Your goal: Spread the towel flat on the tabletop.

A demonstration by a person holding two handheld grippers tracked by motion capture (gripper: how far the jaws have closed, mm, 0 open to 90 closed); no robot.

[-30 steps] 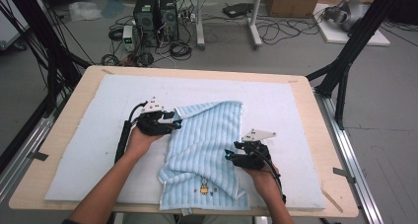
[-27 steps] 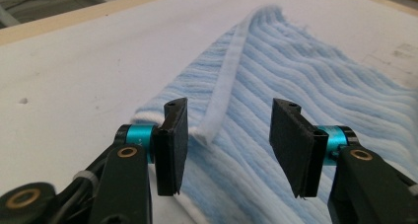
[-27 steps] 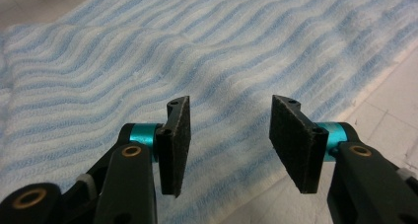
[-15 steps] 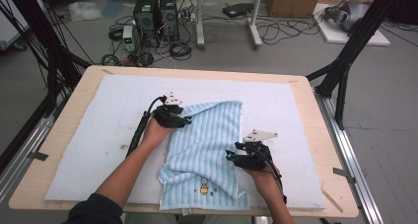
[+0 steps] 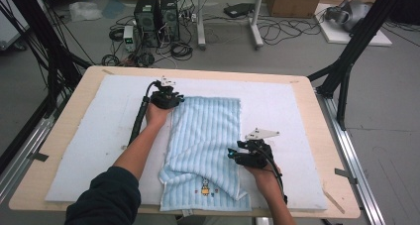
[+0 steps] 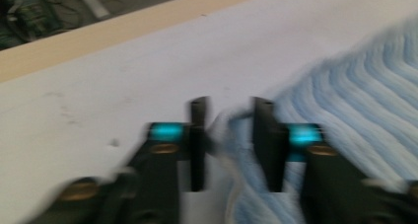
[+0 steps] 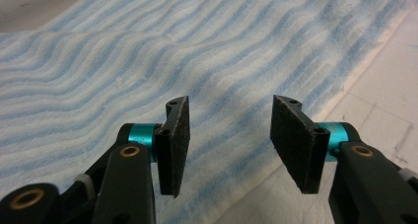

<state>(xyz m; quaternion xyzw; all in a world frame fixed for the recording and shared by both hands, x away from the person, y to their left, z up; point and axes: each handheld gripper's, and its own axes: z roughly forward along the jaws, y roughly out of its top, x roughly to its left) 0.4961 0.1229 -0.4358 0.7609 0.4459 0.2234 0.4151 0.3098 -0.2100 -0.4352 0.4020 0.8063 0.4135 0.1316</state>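
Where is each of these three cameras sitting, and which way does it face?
High view: above the person's side of the table, looking forward and down; forearms and both hands come in from below, with the left tool and right tool at the striped towel.
Left gripper view: rides on the left tool, looking along its jaws at the towel's edge between them.
Right gripper view: rides on the right tool, facing across the towel, jaws apart above it.
All three share the towel and the white mat.
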